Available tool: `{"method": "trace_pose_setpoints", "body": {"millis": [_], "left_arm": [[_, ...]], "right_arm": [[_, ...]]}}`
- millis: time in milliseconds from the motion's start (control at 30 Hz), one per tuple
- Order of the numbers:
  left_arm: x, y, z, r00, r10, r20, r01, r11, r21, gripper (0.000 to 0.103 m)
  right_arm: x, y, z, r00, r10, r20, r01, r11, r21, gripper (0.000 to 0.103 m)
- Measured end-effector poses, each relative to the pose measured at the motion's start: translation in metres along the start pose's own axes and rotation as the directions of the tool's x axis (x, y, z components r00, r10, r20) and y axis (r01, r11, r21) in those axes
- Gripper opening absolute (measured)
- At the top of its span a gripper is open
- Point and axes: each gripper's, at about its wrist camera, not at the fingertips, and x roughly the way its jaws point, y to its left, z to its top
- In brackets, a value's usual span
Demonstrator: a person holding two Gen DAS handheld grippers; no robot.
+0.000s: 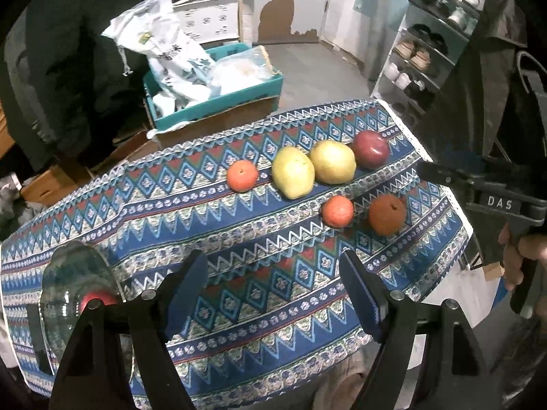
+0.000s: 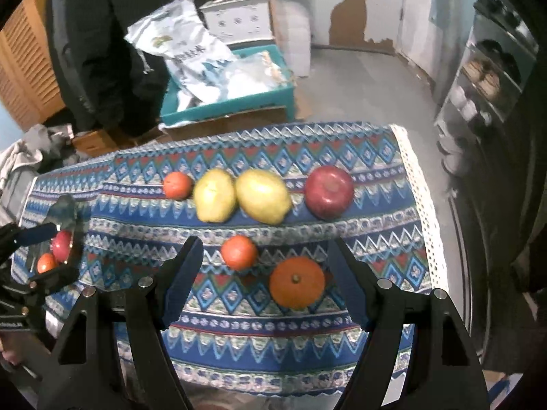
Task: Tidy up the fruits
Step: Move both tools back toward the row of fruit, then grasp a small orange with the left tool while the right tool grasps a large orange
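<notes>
On the patterned tablecloth (image 1: 239, 239) lie a far row of a small orange (image 1: 242, 176), two yellow-green pears (image 1: 293, 177) (image 1: 332, 166) and a dark red apple (image 1: 371, 149), and nearer a small orange (image 1: 337, 211) and a larger orange fruit (image 1: 387, 214). A clear glass bowl (image 1: 73, 294) at the left holds a red fruit (image 1: 97, 299); the right wrist view shows a red fruit (image 2: 62, 245) and an orange one (image 2: 46, 262) in it. My left gripper (image 1: 273, 294) is open and empty above the cloth. My right gripper (image 2: 265, 280) is open and empty, just short of the larger orange fruit (image 2: 296, 283).
The table's right edge has white lace trim (image 2: 424, 205). Beyond the table a teal crate (image 1: 218, 102) holds plastic bags. A shoe rack (image 1: 420, 58) stands at the right. The right gripper's body (image 1: 495, 201) shows at the table's right edge.
</notes>
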Motion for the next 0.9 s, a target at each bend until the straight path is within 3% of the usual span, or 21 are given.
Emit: {"method": "trace_pose_setpoints", "body": {"millis": [233, 467, 900], "left_arm": [[0.032, -0.008, 0.005, 0.999, -0.003, -0.038, 0.004, 1.000, 0.009, 0.081], [0.071, -0.010, 0.008, 0.996, -0.009, -0.089, 0.009, 1.000, 0.003, 0.081], [0.117, -0.015, 0.008, 0.984, -0.050, -0.172, 0.047, 0.999, -0.023, 0.081]], "right_arm": [[0.039, -0.017, -0.015, 0.996, -0.009, -0.089, 0.011, 1.000, 0.020, 0.076], [0.088, -0.028, -0.031, 0.978, 0.012, -0.207, -0.003, 0.999, 0.046, 0.076], [0.128, -0.034, -0.047, 0.959, 0.023, -0.282, -0.007, 0.998, 0.057, 0.075]]}}
